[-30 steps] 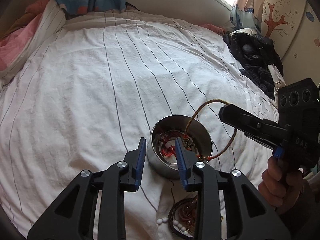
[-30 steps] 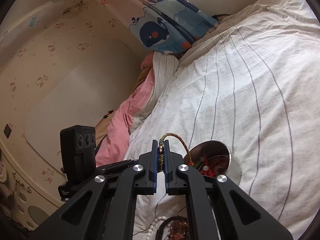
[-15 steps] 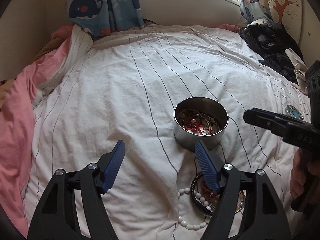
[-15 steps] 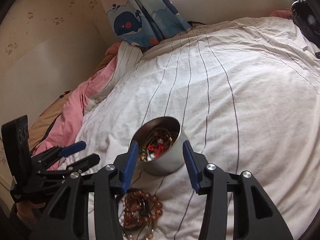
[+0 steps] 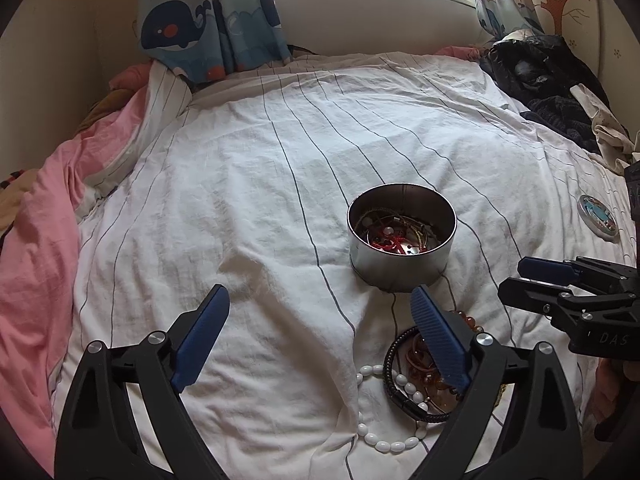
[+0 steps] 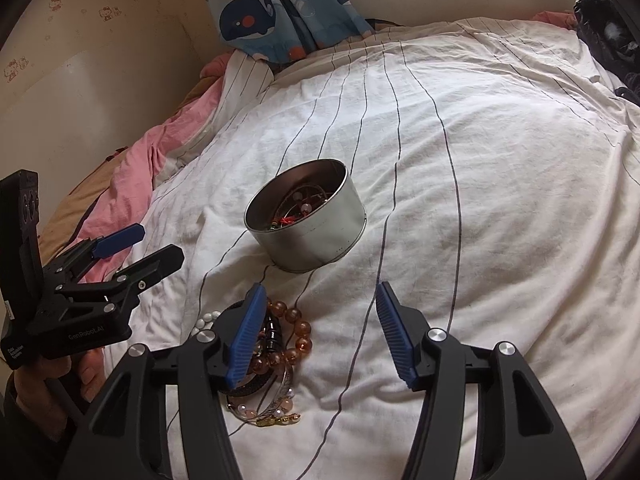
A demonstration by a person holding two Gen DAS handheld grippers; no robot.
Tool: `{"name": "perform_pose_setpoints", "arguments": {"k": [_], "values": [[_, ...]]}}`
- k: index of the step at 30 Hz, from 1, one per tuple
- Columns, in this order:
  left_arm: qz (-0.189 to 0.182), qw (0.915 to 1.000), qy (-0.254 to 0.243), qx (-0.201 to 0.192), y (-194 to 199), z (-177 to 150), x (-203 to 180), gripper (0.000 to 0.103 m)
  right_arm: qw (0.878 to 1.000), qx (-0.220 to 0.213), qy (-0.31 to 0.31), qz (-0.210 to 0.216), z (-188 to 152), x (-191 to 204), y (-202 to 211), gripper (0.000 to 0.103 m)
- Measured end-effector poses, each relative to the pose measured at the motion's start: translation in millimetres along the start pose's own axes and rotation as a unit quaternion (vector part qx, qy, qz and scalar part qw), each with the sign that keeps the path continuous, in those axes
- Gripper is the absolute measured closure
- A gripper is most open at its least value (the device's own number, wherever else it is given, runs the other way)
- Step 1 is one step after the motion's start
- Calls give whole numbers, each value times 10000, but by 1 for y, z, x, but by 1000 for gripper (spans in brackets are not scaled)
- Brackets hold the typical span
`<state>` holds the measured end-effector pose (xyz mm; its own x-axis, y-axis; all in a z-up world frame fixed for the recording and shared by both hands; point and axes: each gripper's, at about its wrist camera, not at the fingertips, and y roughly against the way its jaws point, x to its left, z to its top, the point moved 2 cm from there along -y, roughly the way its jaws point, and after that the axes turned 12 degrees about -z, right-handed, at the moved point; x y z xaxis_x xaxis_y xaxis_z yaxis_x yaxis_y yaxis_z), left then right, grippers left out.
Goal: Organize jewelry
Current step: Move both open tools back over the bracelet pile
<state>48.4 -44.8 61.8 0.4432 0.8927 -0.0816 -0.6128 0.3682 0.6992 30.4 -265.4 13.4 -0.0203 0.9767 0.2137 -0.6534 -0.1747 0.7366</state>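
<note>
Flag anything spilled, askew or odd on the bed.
Nothing spilled. The tin stands upright on the sheet with jewelry inside. A tangled pile of bracelets lies loose on the sheet in front of it, unsorted. A small round disc sits apart near the bed's right edge, possibly the tin's lid.

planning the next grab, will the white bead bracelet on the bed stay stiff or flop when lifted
Probably floppy: the white bead bracelet lies in a loose, uneven loop on the sheet. Its smooth glossy beads may slip between pads. It overlaps the black braided bracelet, so it could drag that along.
</note>
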Motion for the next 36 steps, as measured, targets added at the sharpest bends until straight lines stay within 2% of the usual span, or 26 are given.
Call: {"name": "perform_pose_setpoints", "arguments": {"k": [5, 9, 13, 17, 19, 25, 28, 29, 31, 32, 36], "values": [[-149, 9998, 116, 115, -4, 0, 4, 14, 9999, -17, 111, -40, 0, 4, -1, 47], [-490, 9971, 558, 137, -4, -1, 20, 14, 9993, 14, 271, -240, -1, 7, -3, 47], [-667, 9933, 935, 84, -3, -2, 34, 14, 9995, 71, 257, -181, -2, 7, -6, 47], [-1083, 9897, 935, 33, -1, -1, 31, 16, 9989, 157, 368, -235, -5, 9, -10, 47], [-1110, 9898, 889, 30, -1, -1, 28, 17, 9989, 238, 333, -221, -6, 7, -12, 47], [-1030, 9891, 1055, -19, 0, 0, 33, 17, 9930, 975, 117, 662, -17, 14, -32, 68], [-1046, 9885, 1089, -20, -1, 0, 34, 17, 9901, 1116, -41, 849, -18, 14, -38, 75], [-1042, 9888, 1070, -12, 0, 0, 33, 17, 9892, 1155, -82, 897, -18, 14, -40, 81], [-1045, 9891, 1040, 3, -1, 0, 31, 17, 9889, 1104, -158, 979, -17, 13, -39, 85], [-1044, 9891, 1040, 5, -1, 0, 31, 17, 9894, 1038, -173, 1002, -16, 13, -36, 91], [-1026, 9888, 1082, -2, -1, -1, 33, 17, 9908, 770, -311, 1072, -7, 6, -25, 91]]}}
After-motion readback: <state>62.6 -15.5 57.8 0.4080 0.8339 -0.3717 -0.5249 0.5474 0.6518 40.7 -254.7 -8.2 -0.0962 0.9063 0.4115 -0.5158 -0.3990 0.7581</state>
